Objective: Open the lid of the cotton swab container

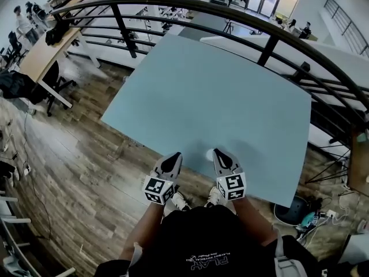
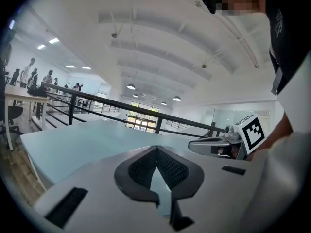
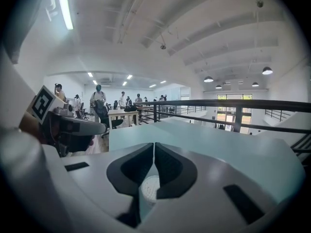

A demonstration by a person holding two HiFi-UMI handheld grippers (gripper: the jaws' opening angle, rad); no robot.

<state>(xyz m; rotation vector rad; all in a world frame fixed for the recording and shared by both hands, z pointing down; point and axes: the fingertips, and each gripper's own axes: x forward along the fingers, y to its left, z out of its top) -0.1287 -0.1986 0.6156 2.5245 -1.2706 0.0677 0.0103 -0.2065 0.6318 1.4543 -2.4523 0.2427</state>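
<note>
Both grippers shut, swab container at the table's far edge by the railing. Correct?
No. The head view shows the cotton swab container at the table's near edge, between the left gripper and right gripper, not at the far one. Both grippers are shut, as stated.

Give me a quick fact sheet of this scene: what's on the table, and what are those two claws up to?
Surface: light blue table
Item: small white round cotton swab container, near the table's front edge
Left claw: shut, holding nothing, to the left of the container
Right claw: shut, holding nothing, just right of the container
Lid: too small to tell whether it is open
Background: black railing beyond the table
</note>
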